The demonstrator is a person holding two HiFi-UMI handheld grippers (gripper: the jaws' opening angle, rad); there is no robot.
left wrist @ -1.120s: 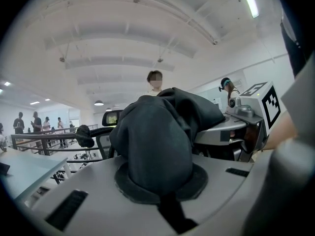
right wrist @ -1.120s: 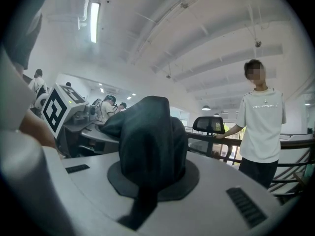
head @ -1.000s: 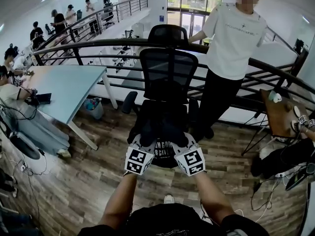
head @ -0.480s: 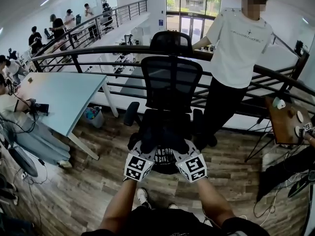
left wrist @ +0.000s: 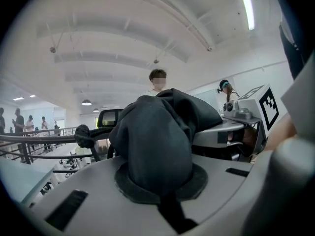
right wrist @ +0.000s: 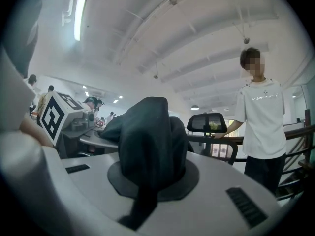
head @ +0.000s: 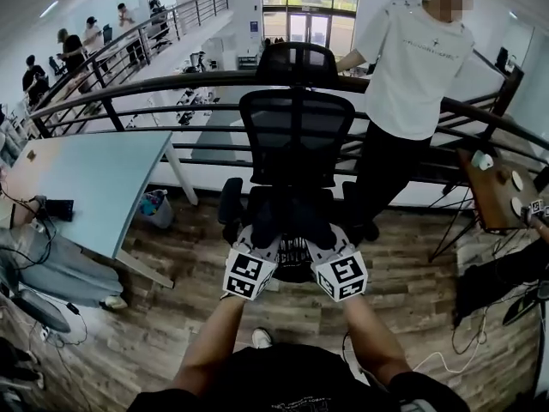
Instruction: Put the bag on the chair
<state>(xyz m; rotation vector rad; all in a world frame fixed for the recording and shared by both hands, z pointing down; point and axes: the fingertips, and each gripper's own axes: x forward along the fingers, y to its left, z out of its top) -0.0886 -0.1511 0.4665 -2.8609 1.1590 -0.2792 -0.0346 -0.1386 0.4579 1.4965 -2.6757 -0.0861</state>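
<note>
A black mesh office chair [head: 296, 131] faces me, its seat [head: 273, 211] just beyond my hands. The black bag [head: 293, 254], with white print on it, hangs between both grippers at the seat's front edge. Whether it touches the seat is not visible. My left gripper [head: 262, 240] is shut on the bag's left top, and my right gripper [head: 326, 242] is shut on its right top. In the left gripper view, bunched black bag fabric [left wrist: 156, 141] rises out of the closed left gripper [left wrist: 162, 198]. The right gripper view shows the same: black bag fabric [right wrist: 150, 134] pinched in the right gripper [right wrist: 147, 188].
A person in a white T-shirt [head: 418, 63] stands right of the chair, leaning on the dark railing [head: 154, 84] behind it. A light blue table [head: 86, 174] is at the left, a small wooden table [head: 491, 191] at the right. Cables [head: 467, 333] lie on the wooden floor.
I have come slightly nearer to the chair, carrying the bag forward towards its seat. Both grippers have stayed shut on the bag.
</note>
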